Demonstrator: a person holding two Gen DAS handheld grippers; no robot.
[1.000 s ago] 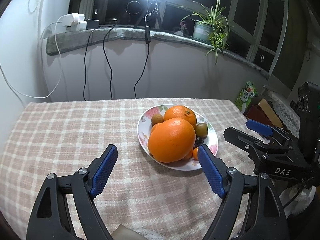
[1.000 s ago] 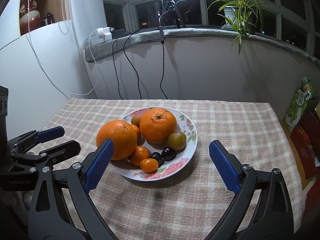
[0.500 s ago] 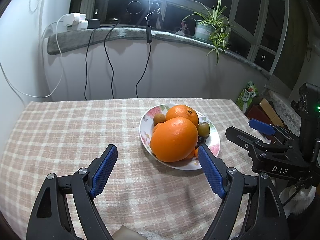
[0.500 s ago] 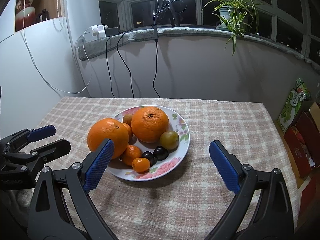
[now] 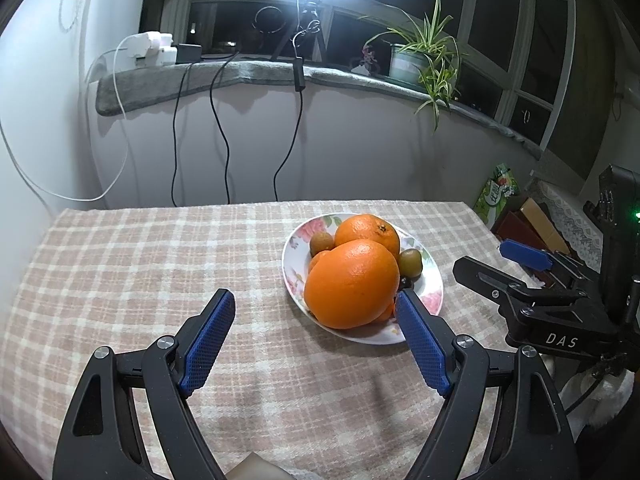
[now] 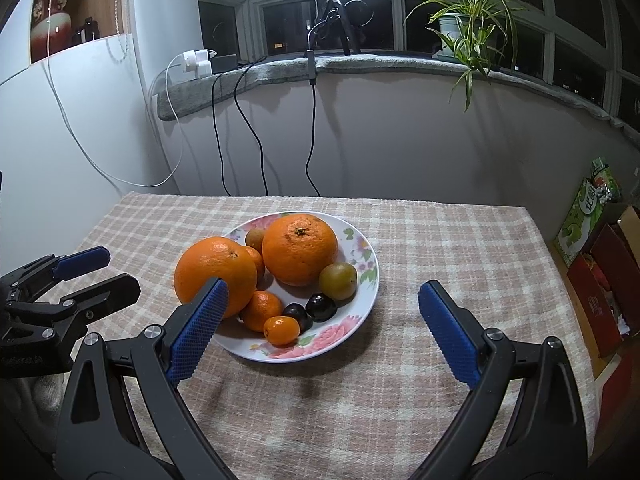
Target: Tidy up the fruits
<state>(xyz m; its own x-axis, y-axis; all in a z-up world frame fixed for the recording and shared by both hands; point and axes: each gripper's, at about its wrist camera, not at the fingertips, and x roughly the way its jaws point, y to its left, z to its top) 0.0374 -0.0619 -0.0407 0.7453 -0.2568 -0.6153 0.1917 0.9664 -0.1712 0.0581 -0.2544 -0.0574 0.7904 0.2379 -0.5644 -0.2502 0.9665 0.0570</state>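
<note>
A flowered white plate (image 6: pixel 366 280) (image 5: pixel 434 292) sits mid-table on the checked cloth. It holds two large oranges (image 6: pixel 216 276) (image 6: pixel 300 248), a small mandarin (image 6: pixel 262 310), a kumquat (image 6: pixel 281 330), two dark plums (image 6: pixel 320 307), a green plum (image 6: pixel 338 280) and a small brown fruit (image 6: pixel 255 236). My left gripper (image 5: pixel 316 340) is open and empty, in front of the plate's left side. My right gripper (image 6: pixel 320 332) is open and empty, in front of the plate.
The table with the checked cloth (image 6: pixel 440 248) stands against a curved wall with hanging cables (image 6: pixel 240 120). A potted plant (image 6: pixel 460 32) sits on the sill. Boxes and a green carton (image 6: pixel 588 216) stand beyond the table's right edge.
Both grippers have drawn back and tilted up a little, so the plate sits slightly farther and lower in both views. The fruit has not moved. Both stay open.
</note>
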